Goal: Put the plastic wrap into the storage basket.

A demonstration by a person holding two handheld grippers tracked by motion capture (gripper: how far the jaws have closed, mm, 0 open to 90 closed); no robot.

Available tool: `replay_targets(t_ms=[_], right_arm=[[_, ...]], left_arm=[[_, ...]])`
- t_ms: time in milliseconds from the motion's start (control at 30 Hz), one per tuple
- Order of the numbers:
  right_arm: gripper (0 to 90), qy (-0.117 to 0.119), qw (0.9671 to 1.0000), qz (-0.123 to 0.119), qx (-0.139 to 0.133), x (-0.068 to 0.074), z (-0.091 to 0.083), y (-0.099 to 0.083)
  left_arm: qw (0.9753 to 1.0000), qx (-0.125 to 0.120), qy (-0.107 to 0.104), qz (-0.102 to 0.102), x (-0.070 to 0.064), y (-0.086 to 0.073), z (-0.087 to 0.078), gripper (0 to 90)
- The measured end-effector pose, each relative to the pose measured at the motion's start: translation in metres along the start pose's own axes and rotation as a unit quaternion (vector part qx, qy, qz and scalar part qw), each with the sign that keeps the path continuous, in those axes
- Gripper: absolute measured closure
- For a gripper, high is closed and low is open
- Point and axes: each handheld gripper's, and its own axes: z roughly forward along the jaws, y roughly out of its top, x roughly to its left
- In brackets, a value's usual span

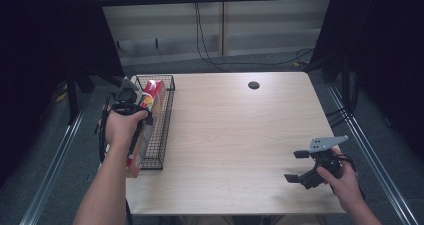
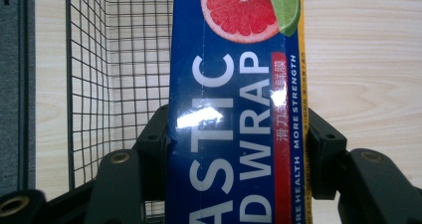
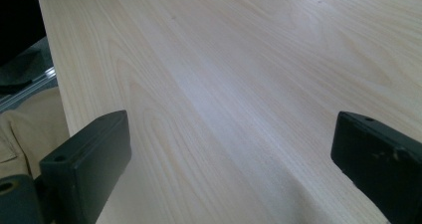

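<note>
The left tool [image 2: 234,149] is clamped across a plastic wrap box [image 2: 234,109] over the wire basket [image 2: 119,59], while the right tool [image 3: 234,159] hangs apart above the surface [image 3: 239,59].

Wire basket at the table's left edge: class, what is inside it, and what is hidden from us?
Inside the wire basket is a plastic wrap box, clamped by the left gripper. Bare mesh shows beside the box. The hand and box cover the basket's near part, so anything there cannot be seen.
</note>
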Motion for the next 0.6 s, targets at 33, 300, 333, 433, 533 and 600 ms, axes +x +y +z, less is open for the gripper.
replay_targets(t_ms=[33,300,333,433,533,600], right_arm=[[2.5,0.0,1.0,0.001,0.001,0.0,0.0,0.0],[2.5,0.0,1.0,0.001,0.002,0.0,0.0,0.0],[2.5,0.0,1.0,0.001,0.002,0.0,-0.001,0.0],[2.4,-0.002,1.0,0.001,0.0,0.0,-0.001,-0.001],[2.4,-0.001,1.0,0.002,0.001,-0.001,0.0,-0.001],[2.5,-0.001,1.0,0.002,0.002,-0.001,0.0,-0.001]], left_arm=[[1.0,0.0,0.002,-0.001,0.0,0.0,0.0,42.9],[0.9999,-0.005,0.004,-0.009,0.004,0.004,0.004,42.9],[0.9999,-0.005,0.006,-0.01,0.005,0.005,0.004,42.9],[0.9999,-0.004,0.008,-0.01,0.008,0.007,0.005,42.9],[0.9999,-0.006,0.006,-0.014,0.01,0.01,0.007,42.9],[0.9997,-0.005,0.005,-0.023,0.009,0.011,0.008,42.9]])
